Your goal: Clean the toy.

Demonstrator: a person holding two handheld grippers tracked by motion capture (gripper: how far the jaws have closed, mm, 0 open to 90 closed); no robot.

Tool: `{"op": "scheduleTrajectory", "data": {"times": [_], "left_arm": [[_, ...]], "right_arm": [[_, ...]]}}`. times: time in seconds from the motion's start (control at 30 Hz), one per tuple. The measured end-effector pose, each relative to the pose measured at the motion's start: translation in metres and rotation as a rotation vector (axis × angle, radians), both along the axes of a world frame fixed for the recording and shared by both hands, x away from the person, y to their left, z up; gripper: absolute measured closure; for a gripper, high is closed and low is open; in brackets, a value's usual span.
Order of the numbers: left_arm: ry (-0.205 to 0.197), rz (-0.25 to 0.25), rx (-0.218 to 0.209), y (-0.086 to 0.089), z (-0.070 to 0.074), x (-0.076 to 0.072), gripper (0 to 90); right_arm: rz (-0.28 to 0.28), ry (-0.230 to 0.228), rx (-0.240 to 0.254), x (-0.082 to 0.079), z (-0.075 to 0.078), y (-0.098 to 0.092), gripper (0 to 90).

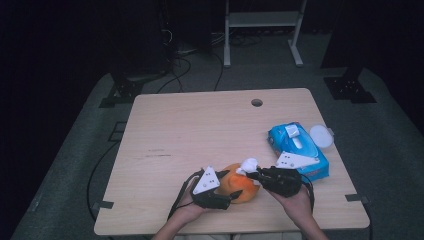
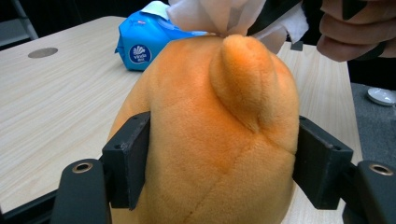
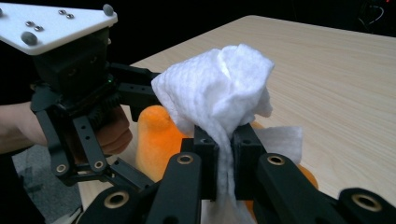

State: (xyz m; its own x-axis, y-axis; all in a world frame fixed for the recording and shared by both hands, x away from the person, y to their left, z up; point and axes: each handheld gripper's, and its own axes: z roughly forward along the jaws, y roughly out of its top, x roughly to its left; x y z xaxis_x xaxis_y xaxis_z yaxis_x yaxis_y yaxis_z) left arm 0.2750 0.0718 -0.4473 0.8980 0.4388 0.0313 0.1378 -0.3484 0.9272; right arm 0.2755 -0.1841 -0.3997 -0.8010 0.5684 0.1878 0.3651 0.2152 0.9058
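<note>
An orange plush toy [image 1: 239, 186] lies near the table's front edge, between both hands. My left gripper [image 1: 235, 196] is shut on the plush toy [image 2: 210, 140], its black pads [image 2: 130, 158] pressing the toy's two sides. My right gripper [image 1: 251, 173] is shut on a crumpled white wipe [image 1: 248, 164]. In the right gripper view the white wipe [image 3: 219, 88] bunches out above the closed jaws, with the plush toy [image 3: 156, 135] just beyond and below it. The wipe [image 2: 224, 16] touches the top of the toy beside its ear.
A blue pack of wipes [image 1: 297, 145] lies at the right of the wooden table [image 1: 200, 130], with a white round lid [image 1: 321, 135] beside it. A cable hole [image 1: 257, 102] sits near the far edge. A metal frame [image 1: 262, 30] stands beyond the table.
</note>
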Motion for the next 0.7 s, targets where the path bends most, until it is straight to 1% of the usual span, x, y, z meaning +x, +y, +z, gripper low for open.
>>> {"op": "scheduleTrajectory", "data": {"times": [0.03,0.1,0.17,0.2,0.23,0.3,0.4,0.47,0.53,0.57,0.6,0.67,0.7], "left_arm": [[0.001,0.0,-0.003,0.0,0.0,0.0,29.1],[0.001,-0.001,-0.008,0.0,0.0,0.0,29.1],[0.003,-0.003,-0.008,-0.001,-0.001,0.001,29.0],[0.003,-0.005,-0.008,-0.001,0.0,0.002,29.0],[0.003,-0.006,-0.008,-0.001,0.0,0.002,29.1],[0.006,-0.008,-0.013,0.0,-0.001,0.002,29.1],[0.015,-0.004,-0.015,0.001,-0.001,0.003,29.2],[0.014,-0.004,-0.013,0.001,0.0,0.003,29.2],[0.013,-0.004,-0.014,0.001,0.0,0.003,29.2],[0.013,-0.004,-0.013,0.001,0.0,0.002,29.2],[0.012,-0.005,-0.013,0.001,0.0,0.003,29.2],[0.014,-0.003,-0.015,0.002,0.0,0.003,29.2],[0.014,-0.002,-0.017,0.002,0.0,0.003,29.2]], "right_arm": [[-0.002,-0.001,-0.001,0.001,-0.001,-0.001,82.7],[-0.032,0.019,0.005,0.006,-0.006,-0.008,82.7],[-0.066,0.03,-0.011,0.011,-0.011,-0.015,82.7],[-0.076,0.038,-0.009,0.013,-0.013,-0.019,82.7],[-0.084,0.038,-0.012,0.014,-0.013,-0.021,82.7],[-0.094,0.02,-0.044,0.012,-0.011,-0.02,82.8],[-0.101,0.014,-0.059,0.013,-0.011,-0.018,82.8],[-0.131,0.012,-0.078,0.015,-0.012,-0.021,82.7],[-0.156,0.035,-0.07,0.018,-0.016,-0.028,82.7],[-0.169,0.039,-0.075,0.019,-0.017,-0.031,82.7],[-0.17,0.041,-0.075,0.019,-0.017,-0.032,82.8],[-0.163,0.047,-0.053,0.018,-0.015,-0.033,82.7],[-0.153,0.037,-0.049,0.016,-0.013,-0.031,82.7]]}}
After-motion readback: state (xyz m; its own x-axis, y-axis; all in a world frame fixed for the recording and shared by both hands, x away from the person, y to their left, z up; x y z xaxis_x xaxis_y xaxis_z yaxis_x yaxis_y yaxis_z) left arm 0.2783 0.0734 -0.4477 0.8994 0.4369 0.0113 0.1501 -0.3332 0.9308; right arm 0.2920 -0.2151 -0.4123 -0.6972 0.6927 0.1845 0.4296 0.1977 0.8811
